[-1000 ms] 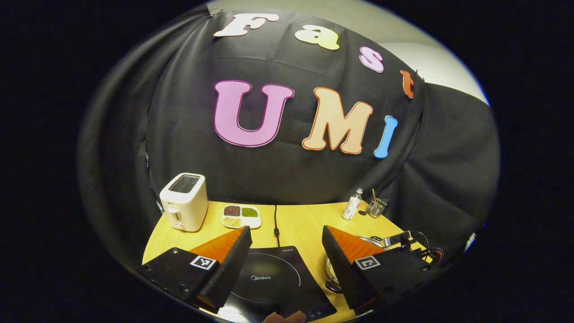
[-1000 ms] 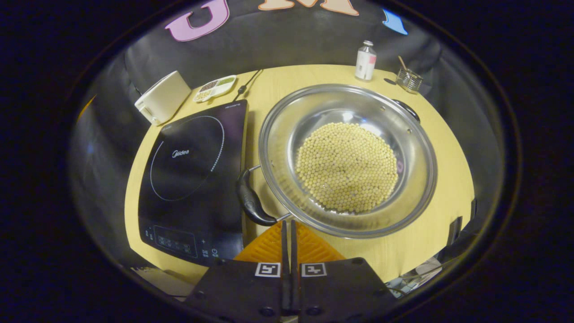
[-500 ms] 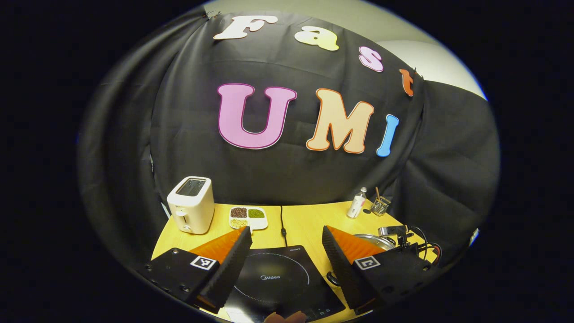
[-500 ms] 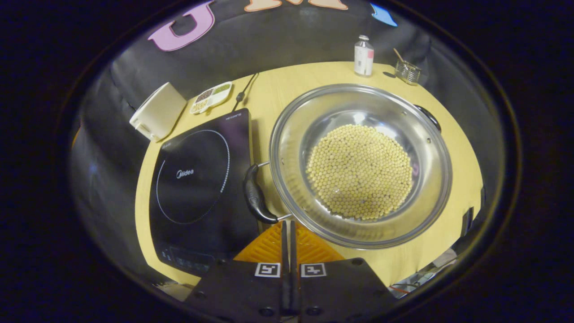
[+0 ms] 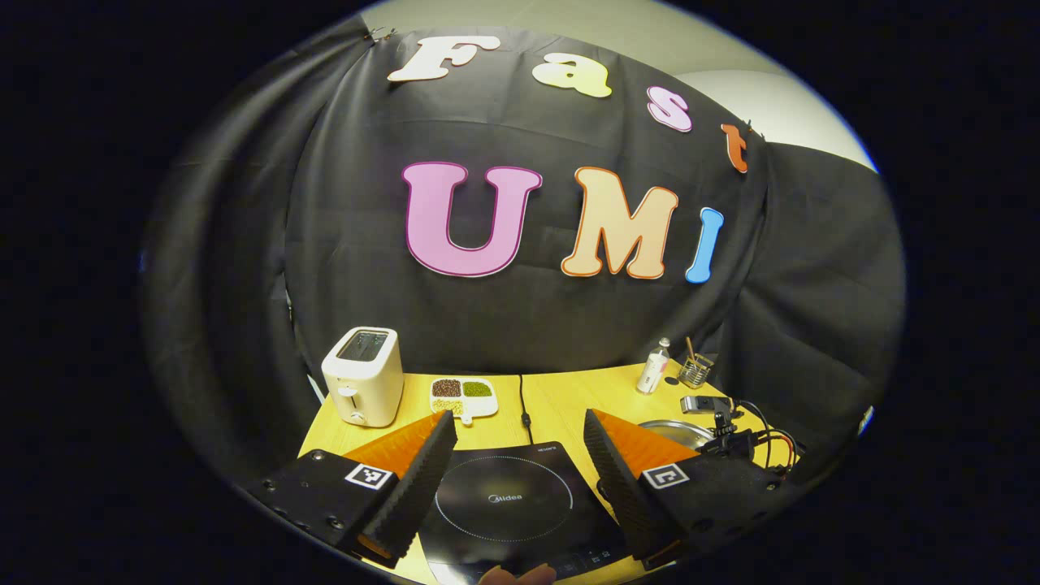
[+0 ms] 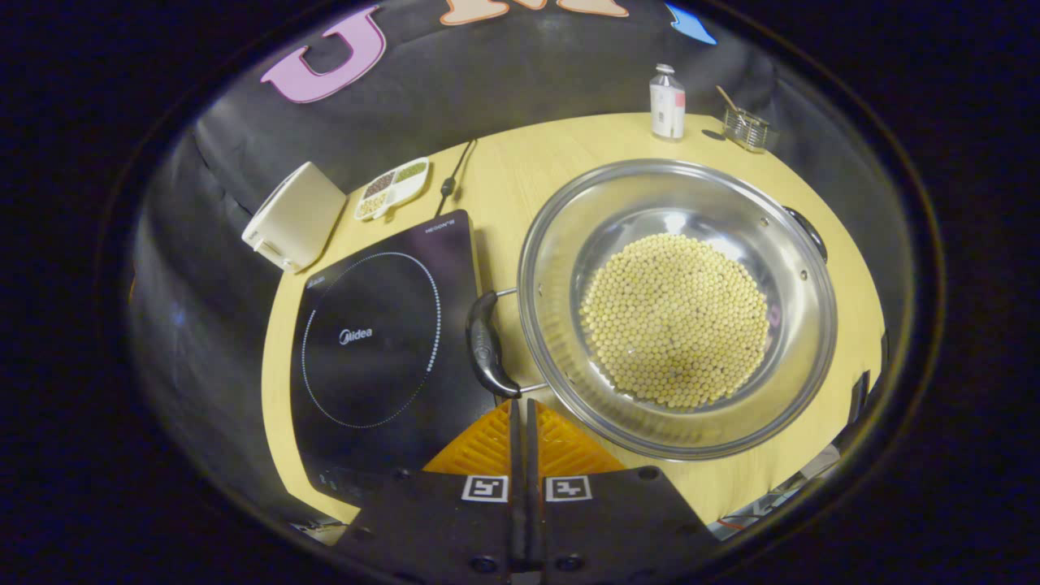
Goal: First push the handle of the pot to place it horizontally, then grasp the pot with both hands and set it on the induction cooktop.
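A steel pot [image 6: 561, 244] holding yellow beans stands on the wooden table right of the black induction cooktop [image 6: 378, 341]. Its near black handle [image 6: 487, 345] faces the cooktop, and the far handle [image 6: 804, 231] points to the upper right. My right gripper [image 6: 522, 404] is shut on nothing, with its tips just below the near handle's lower end. My left gripper [image 5: 517, 422] hangs open above the cooktop [image 5: 500, 496]. In the left gripper view, the pot's rim [image 5: 674, 426] shows to the right of that gripper.
A white toaster [image 6: 292, 215], a divided dish of beans [image 6: 392, 187] and the cooktop's cable [image 6: 451, 175] lie at the back left. A small bottle [image 6: 668, 101] and a glass [image 6: 746, 130] stand at the back right. The table's front edge runs just under the pot.
The pot has turned a little: its near handle swung up toward the cooktop and the far handle swung down to the right. The left gripper view has drifted, with the cooktop now more centred.
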Demonstrator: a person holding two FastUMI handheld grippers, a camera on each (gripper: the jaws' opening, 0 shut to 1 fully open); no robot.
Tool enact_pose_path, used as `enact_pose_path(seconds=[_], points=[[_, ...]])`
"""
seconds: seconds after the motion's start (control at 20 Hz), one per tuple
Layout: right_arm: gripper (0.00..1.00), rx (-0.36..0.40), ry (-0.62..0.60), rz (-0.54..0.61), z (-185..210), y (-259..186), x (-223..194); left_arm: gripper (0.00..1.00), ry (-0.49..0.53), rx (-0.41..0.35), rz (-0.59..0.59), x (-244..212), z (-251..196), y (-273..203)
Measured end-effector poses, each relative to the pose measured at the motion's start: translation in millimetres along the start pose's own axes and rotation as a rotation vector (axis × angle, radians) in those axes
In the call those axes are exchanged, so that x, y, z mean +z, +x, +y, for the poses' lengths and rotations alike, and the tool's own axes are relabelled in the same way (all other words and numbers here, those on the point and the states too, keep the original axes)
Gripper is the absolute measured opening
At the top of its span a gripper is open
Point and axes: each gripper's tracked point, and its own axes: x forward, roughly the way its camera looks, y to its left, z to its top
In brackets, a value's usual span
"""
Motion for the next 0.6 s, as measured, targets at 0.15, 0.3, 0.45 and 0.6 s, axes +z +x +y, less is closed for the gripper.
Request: enact_pose_path(seconds=[0.15,0.3,0.45,0.6], points=[[0.03,0.001,-0.052,-0.054,-8.9,-14.3,11.8,0.96,-0.011,-0.018,0.018,-3.7,-13.2,0.1],[0.03,-0.045,-0.117,-0.127,-35.5,-28.5,31.1,0.95,-0.035,-0.051,0.038,-10.9,-34.9,2.4],[0.03,-0.103,-0.189,-0.198,-76.5,-36.8,57.3,0.96,-0.045,-0.072,0.093,-29.8,-57.1,8.6],[0.04,-0.143,-0.204,-0.227,-120.3,-42.4,79.8,0.96,-0.091,-0.06,0.164,-52.0,-78.3,17.5]])
